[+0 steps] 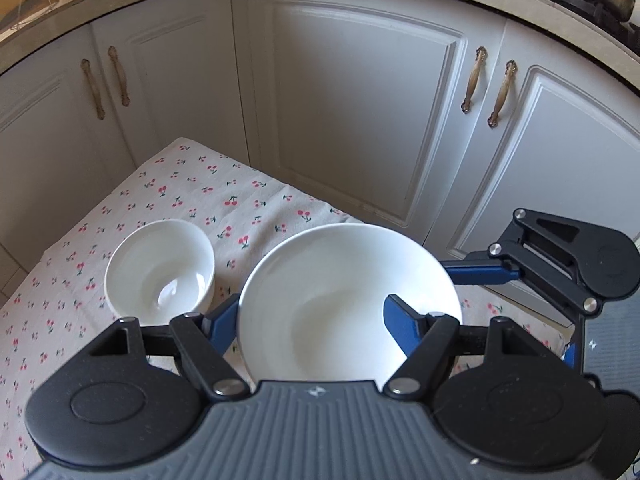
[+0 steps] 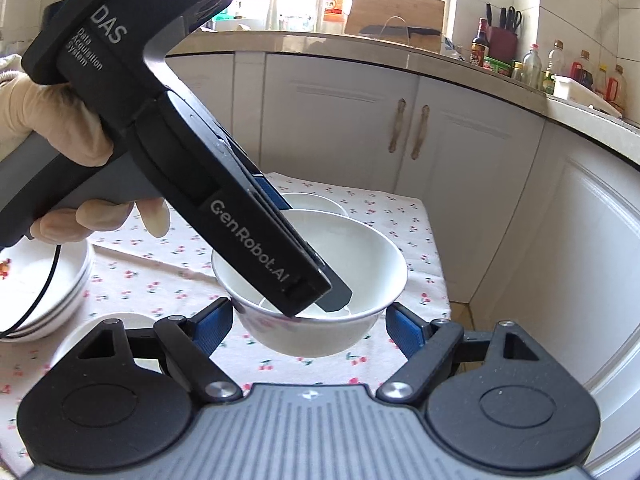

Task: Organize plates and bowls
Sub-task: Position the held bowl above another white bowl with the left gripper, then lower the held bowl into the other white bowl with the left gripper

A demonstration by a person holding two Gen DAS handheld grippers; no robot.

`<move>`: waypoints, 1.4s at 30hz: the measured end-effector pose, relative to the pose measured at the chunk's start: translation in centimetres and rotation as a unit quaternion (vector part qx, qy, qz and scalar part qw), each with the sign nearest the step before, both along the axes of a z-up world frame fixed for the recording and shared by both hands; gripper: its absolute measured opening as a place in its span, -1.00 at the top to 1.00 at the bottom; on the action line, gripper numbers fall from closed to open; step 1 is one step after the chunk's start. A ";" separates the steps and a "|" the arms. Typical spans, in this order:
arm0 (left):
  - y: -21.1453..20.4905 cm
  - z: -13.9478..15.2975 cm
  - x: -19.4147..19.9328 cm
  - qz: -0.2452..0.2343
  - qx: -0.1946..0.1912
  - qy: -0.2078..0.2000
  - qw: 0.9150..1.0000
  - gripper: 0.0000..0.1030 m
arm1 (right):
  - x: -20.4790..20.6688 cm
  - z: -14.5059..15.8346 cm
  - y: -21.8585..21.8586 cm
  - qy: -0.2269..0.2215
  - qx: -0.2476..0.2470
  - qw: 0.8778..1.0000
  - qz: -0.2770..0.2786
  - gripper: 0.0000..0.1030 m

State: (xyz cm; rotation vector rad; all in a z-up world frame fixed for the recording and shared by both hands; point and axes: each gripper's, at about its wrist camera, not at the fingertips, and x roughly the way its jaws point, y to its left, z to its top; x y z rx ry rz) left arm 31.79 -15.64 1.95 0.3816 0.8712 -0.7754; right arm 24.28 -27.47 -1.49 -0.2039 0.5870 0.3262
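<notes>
A large white bowl (image 1: 340, 280) hangs a little above the cherry-print cloth (image 1: 192, 192), and both grippers are at it. My right gripper (image 2: 308, 316) clasps its lower wall from outside, one blue pad on each side. My left gripper (image 1: 310, 312) straddles the bowl's left wall. Its left finger rests against the outside, and its right finger stands free in the middle of the bowl. From the right wrist view, one of the left gripper's fingertips (image 2: 338, 298) dips below the rim. A smaller white bowl (image 1: 160, 268) sits on the cloth to the left.
White cabinet doors (image 1: 360, 100) with brass handles stand close behind the small table, under a stone counter (image 2: 360, 44) crowded with bottles. A stack of white bowls (image 2: 44, 280) and a small dish (image 2: 116, 324) lie at the table's left. A gloved hand (image 2: 60, 120) holds the left gripper.
</notes>
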 end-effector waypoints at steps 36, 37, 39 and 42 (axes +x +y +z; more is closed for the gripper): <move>8.8 -0.6 -8.3 0.052 -0.014 0.013 0.998 -0.45 | -5.9 -0.7 6.7 0.045 -0.022 0.994 0.097 -0.69; 8.9 -0.7 -8.3 0.053 -0.014 0.014 0.998 -0.45 | -5.9 -0.8 6.8 0.047 -0.022 0.994 0.098 -0.69; 9.1 -0.9 -8.5 0.054 -0.014 0.015 0.998 -0.45 | -5.8 -1.0 6.9 0.053 -0.021 0.993 0.099 -0.69; 9.3 -1.3 -8.6 0.056 -0.015 0.021 0.998 -0.45 | -5.8 -1.4 7.1 0.062 -0.022 0.993 0.101 -0.69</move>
